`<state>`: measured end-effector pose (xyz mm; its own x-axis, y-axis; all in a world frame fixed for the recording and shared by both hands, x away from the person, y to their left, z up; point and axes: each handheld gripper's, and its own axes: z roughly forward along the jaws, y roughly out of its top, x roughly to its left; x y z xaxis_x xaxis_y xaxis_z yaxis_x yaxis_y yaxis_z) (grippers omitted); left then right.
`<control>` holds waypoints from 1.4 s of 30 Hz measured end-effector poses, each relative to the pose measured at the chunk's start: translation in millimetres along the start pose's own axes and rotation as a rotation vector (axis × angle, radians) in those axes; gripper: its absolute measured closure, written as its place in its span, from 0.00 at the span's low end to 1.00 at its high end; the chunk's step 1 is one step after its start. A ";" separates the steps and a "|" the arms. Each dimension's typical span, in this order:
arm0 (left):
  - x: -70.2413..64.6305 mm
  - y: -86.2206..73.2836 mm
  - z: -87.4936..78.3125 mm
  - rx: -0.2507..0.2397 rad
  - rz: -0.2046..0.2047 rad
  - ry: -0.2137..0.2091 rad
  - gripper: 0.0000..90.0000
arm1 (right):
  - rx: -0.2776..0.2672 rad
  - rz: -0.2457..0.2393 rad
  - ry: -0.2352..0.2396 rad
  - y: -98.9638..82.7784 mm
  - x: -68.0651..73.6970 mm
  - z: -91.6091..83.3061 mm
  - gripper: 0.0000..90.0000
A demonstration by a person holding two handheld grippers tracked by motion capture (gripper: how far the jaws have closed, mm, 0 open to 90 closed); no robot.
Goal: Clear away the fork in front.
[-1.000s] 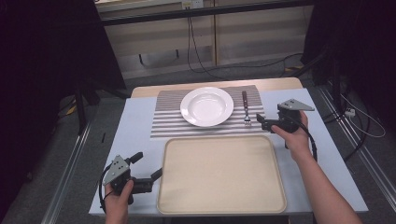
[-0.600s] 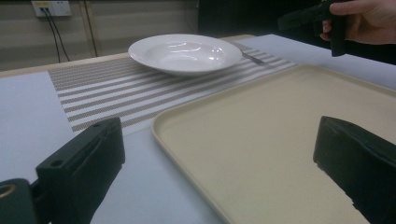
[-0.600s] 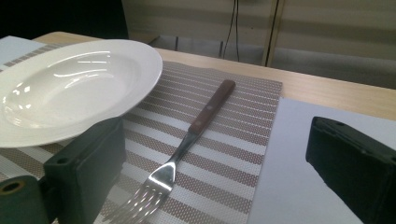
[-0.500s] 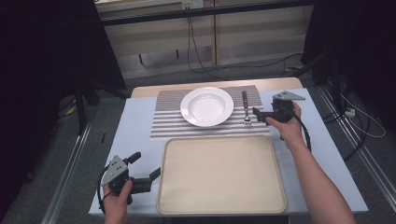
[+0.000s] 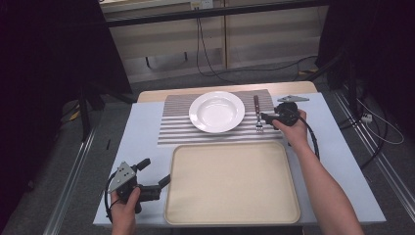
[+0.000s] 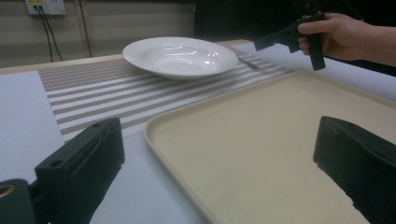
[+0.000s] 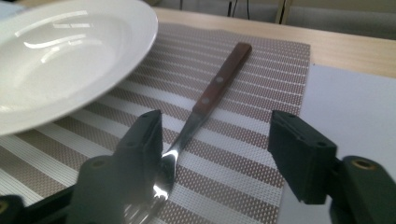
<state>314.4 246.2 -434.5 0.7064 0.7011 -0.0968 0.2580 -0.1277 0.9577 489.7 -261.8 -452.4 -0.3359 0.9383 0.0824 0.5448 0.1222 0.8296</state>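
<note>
A: What colours lie around the tray (image 5: 232, 183)?
B: It's plain beige. Beyond it, a mat (image 5: 181, 128) striped brown and white, a white plate (image 5: 216, 111), a fork (image 7: 205, 100) with brown handle.
A: And the table (image 5: 142, 137)?
B: Pale blue.

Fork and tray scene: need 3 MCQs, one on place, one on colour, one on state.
1. Where does the fork lie?
A. on the striped mat, beside the plate
B. on the tray
C. in the plate

2. What colour is the tray?
A. blue
B. beige
C. black

3. How is the right claw placed?
A. shut on the plate
B. lifting the fork
C. jaws astride the fork's metal end, just been closing

Key: 1 A, fork rests on the stripes right of the plate; 2 B, tray is plain beige; 3 C, fork lies flat between the jaws.
</note>
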 end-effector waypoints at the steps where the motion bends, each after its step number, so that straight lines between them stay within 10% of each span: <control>1: -0.1 -0.2 -0.4 0.000 0.000 0.000 0.02 | 0.008 -0.009 0.005 0.9 0.9 2.0 0.43; 20: 1.6 -2.5 0.5 -0.010 -0.037 -0.009 0.02 | 0.148 -0.037 0.029 4.2 14.7 32.4 0.86; 42: 1.4 -0.2 -1.4 -0.034 -0.047 -0.022 0.02 | 0.218 -0.033 0.028 -22.4 3.8 -23.1 0.94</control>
<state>314.4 248.2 -434.4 0.7087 0.6900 -0.1474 0.2687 -0.0708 0.9606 458.5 -268.5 -457.9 -0.3755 0.9238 0.0751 0.6852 0.2222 0.6936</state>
